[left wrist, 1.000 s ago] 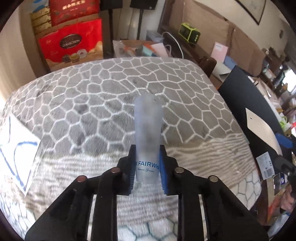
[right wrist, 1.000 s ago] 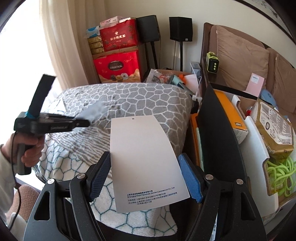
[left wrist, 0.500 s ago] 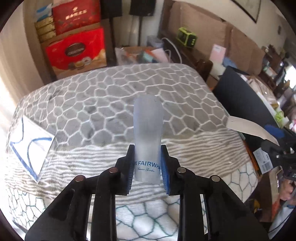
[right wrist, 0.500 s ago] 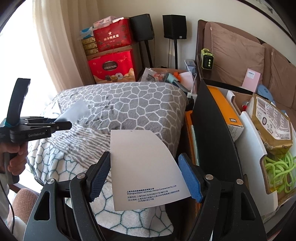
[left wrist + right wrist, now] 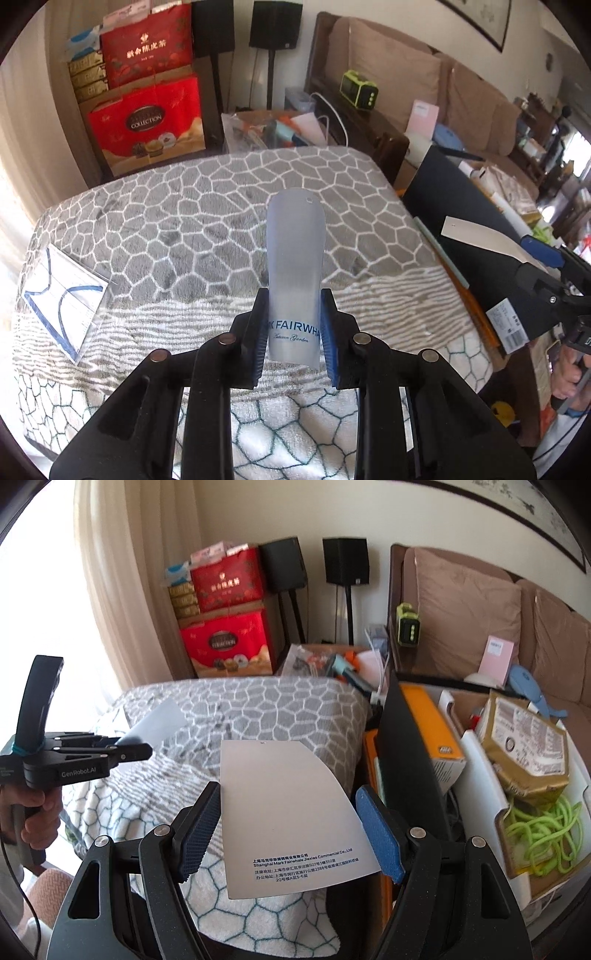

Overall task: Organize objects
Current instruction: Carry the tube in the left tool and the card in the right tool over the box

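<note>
Two grippers, each clamping a card above the blanket [image 5: 207,206].
We pinch a translucent tag [image 5: 294,273] between the left gripper [image 5: 294,332] fingers; a grey card [image 5: 284,812] fills the right gripper [image 5: 291,834].

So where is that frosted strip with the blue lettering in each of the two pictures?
Left wrist view: the frosted strip stands dead centre, clamped between the left gripper jaws.
Right wrist view: the strip is far left, poking out of the left gripper over the blanket.
Shared landmark: the red gift box behind the blanket.
</note>
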A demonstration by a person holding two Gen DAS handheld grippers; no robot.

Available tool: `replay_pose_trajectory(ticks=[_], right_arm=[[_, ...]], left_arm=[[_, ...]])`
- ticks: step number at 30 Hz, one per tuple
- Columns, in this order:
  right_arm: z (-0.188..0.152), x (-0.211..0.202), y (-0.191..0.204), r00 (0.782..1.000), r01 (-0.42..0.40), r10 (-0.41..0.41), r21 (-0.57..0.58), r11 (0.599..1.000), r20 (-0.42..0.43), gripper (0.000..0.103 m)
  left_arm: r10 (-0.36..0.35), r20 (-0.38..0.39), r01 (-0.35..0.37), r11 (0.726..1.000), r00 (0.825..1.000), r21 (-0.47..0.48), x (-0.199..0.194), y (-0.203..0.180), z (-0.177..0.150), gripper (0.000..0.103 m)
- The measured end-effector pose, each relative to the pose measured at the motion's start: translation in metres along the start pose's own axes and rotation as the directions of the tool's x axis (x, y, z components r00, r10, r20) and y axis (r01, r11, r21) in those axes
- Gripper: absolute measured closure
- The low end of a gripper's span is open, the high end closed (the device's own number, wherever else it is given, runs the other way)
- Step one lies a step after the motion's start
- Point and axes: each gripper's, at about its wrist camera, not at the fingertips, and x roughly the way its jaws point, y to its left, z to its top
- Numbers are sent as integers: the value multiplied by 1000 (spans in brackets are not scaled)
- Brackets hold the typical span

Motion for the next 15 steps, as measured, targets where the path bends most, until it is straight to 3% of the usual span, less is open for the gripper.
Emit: replay_pose_trajectory(ticks=[15], right_arm=[[10,-30,-18,993,8,-12,30,1000,120,27]], left_arm=[[6,72,-6,1000,997,6,-24,-6,9,79]])
